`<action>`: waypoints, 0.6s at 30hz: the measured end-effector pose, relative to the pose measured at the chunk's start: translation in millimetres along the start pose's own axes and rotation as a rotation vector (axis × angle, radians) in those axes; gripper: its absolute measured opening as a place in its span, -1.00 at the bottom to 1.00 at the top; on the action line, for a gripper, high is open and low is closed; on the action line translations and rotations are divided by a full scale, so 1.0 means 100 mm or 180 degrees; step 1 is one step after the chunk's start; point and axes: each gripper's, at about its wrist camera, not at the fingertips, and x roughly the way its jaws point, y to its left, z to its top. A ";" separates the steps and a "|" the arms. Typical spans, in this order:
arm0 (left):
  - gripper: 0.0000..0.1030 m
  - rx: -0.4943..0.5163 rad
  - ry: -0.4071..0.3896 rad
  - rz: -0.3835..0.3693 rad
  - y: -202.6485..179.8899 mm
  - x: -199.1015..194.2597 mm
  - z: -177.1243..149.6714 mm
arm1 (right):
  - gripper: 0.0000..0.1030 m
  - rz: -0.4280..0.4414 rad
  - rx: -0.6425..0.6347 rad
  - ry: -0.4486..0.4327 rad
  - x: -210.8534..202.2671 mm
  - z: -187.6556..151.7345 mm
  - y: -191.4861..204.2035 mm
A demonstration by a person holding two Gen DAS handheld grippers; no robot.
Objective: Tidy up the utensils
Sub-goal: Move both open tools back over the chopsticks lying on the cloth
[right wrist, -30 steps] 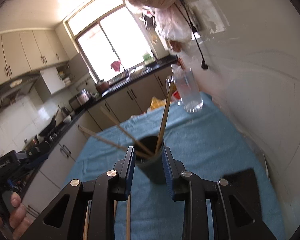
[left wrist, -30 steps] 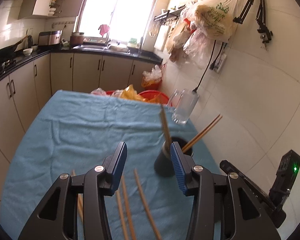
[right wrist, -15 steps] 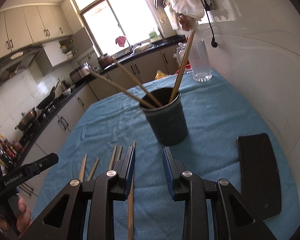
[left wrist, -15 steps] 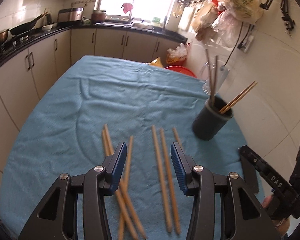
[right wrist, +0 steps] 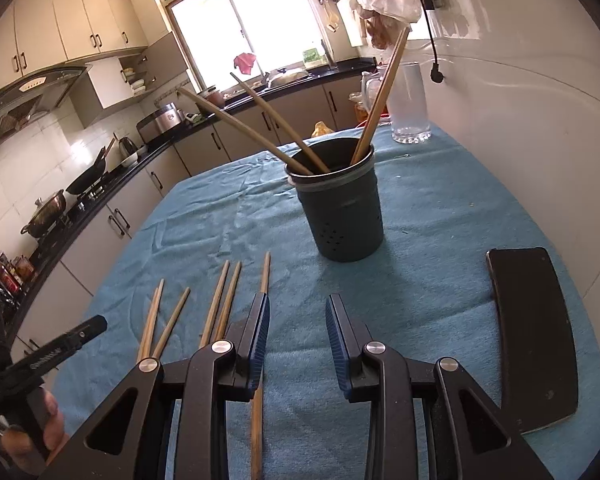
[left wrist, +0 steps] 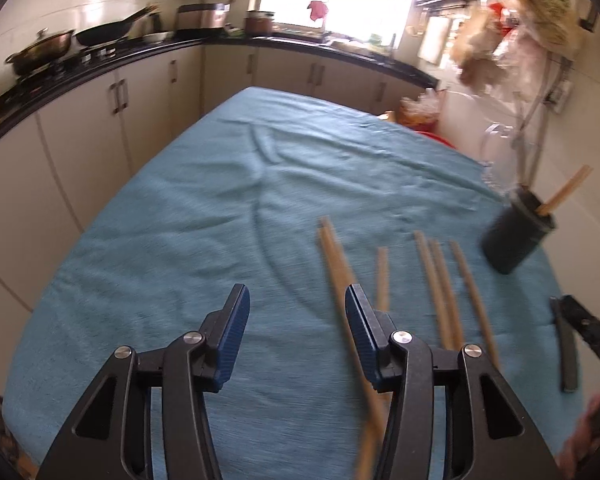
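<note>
A dark utensil holder [right wrist: 342, 208] stands on the blue cloth with three wooden chopsticks [right wrist: 380, 96] leaning in it; it also shows in the left wrist view [left wrist: 514, 238] at the right. Several loose chopsticks [right wrist: 220, 300] lie on the cloth, and they show in the left wrist view [left wrist: 440, 288] too. My right gripper [right wrist: 298, 336] is open and empty, short of the holder, with one chopstick [right wrist: 262, 292] under its left finger. My left gripper [left wrist: 296, 332] is open and empty above the cloth, left of the loose chopsticks.
A black phone-like slab [right wrist: 534, 332] lies on the cloth at the right. A clear glass jug [right wrist: 410, 104] stands behind the holder by the white wall. Kitchen counters [left wrist: 100, 68] run along the left and back. The table's blue cloth [left wrist: 180, 200] stretches leftward.
Both grippers have drawn back from the holder. The left one has swung left, so the holder and loose chopsticks now sit to its right. The holder stands farther from the right gripper.
</note>
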 end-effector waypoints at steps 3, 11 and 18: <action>-0.06 -0.0088 0.0041 0.0064 0.14 0.11 -0.04 | -0.39 0.0042 -0.0017 0.0048 0.04 -0.01 0.03; -0.06 -0.0250 0.0140 -0.0107 0.28 0.23 -0.07 | -0.39 0.0423 -0.0236 0.0442 0.28 -0.01 0.34; -0.06 -0.0349 0.0154 -0.0250 0.34 0.23 -0.07 | -0.40 0.0621 -0.0420 0.0865 0.71 -0.04 0.70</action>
